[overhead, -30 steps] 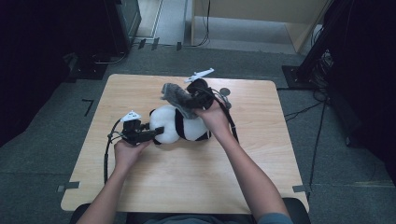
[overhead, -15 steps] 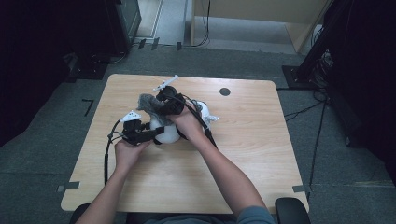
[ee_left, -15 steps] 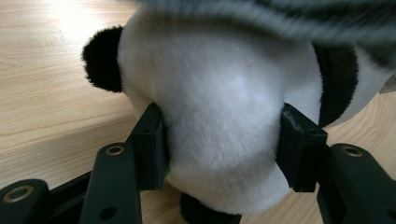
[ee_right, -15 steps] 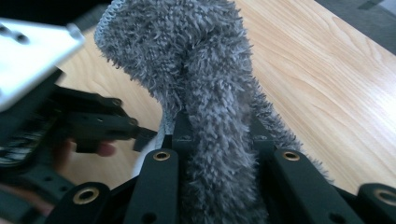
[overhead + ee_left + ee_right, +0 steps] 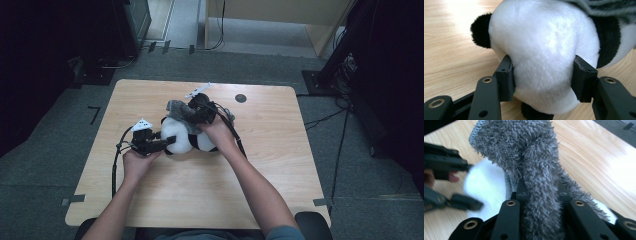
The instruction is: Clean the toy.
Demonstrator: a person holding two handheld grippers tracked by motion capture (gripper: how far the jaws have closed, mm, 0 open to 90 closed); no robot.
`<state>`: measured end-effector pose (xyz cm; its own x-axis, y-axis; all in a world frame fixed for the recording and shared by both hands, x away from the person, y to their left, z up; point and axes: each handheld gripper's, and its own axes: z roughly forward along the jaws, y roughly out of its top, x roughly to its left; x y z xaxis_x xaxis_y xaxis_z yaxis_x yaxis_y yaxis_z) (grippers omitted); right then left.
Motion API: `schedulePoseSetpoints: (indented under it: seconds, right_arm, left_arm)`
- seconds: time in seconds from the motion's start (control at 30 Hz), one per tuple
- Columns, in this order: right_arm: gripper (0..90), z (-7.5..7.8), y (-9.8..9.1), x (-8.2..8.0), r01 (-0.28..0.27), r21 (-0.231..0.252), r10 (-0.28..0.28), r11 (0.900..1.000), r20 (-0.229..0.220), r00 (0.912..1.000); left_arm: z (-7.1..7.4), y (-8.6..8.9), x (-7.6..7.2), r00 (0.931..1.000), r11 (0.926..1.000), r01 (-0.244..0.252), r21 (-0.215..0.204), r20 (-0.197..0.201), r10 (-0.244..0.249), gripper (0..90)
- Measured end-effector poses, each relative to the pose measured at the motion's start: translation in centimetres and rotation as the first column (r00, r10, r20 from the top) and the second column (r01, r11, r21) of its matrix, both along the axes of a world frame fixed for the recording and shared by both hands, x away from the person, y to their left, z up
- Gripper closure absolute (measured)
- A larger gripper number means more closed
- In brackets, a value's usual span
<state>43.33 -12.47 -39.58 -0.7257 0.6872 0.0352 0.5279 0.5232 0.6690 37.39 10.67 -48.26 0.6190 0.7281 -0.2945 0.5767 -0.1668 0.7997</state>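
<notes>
Panda plush (image 5: 181,135) lies mid-table (image 5: 150,200) on pale wood, squeezed by the left gripper (image 5: 541,80); the right gripper (image 5: 541,192) pinches a grey fuzzy cloth (image 5: 534,157) above it; grey carpet (image 5: 45,150) surrounds, dark room beyond

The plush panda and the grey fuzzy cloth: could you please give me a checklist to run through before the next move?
1. Left gripper clamped on the plush panda: ok, its pads dent the white plush on both sides, having just closed a little further.
2. Right gripper shut on the grey fuzzy cloth: ok, a fold is pinched between the jaws.
3. Cloth over the panda: ok, the high view shows it above the toy.
4. Panda resting on the table: ok.
5. Cloth already touching the panda: cannot tell.
6. Cable clear of the toy: cannot tell.
</notes>
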Motion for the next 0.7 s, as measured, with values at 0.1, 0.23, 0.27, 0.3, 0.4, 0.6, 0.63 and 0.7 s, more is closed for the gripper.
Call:
schedulePoseSetpoints:
  seconds: [0.1, 0.23, 0.27, 0.3, 0.4, 0.6, 0.63, 0.7]
  right_arm:
    - [73.4, 0.7, -2.0, -0.3, 0.030, 0.001, -0.030, 0.9996, 0.006, 0.9995]
    - [73.4, 1.5, -5.0, -0.2, 0.081, -0.006, -0.080, 0.9967, 0.022, 0.9965]
    - [73.4, 1.5, -5.8, -0.2, 0.094, -0.005, -0.093, 0.9956, 0.022, 0.9954]
    - [73.4, 1.5, -6.5, -0.2, 0.108, 0.000, -0.108, 0.9942, 0.018, 0.9940]
    - [73.6, 1.1, -8.9, -0.2, 0.151, 0.019, -0.151, 0.9883, -0.006, 0.9885]
    - [74.3, -0.5, -11.5, -0.7, 0.170, 0.044, -0.168, 0.9845, -0.035, 0.9851]
    - [74.4, -0.5, -11.6, -0.7, 0.175, 0.064, -0.172, 0.9825, -0.045, 0.9841]
    - [74.5, -0.3, -11.5, -0.8, 0.173, 0.063, -0.171, 0.9829, -0.037, 0.9846]
  left_arm:
    - [0.0, 0.0, 0.0, 1.0000, 1.0000, -0.001, -0.006, -0.005, 0.001, 45.0]
    - [-0.1, 0.2, 0.2, 0.9999, 0.9999, 0.001, -0.015, -0.011, -0.001, 44.5]
    - [-0.1, 0.2, 0.2, 0.9999, 0.9999, 0.003, -0.013, -0.011, -0.003, 44.5]
    - [-0.1, 0.2, 0.2, 0.9999, 0.9999, 0.001, -0.014, -0.012, -0.001, 44.5]
    - [-0.2, 0.3, 0.3, 0.9998, 0.9999, 0.002, -0.017, -0.018, -0.002, 44.3]
    - [-0.2, 0.4, 0.3, 0.9997, 0.9996, 0.012, -0.027, -0.019, -0.013, 44.5]
    - [-0.2, 0.4, 0.4, 0.9997, 0.9995, 0.012, -0.029, -0.023, -0.012, 44.5]
    - [-0.2, 0.4, 0.3, 0.9996, 0.9995, 0.012, -0.028, -0.023, -0.013, 44.5]
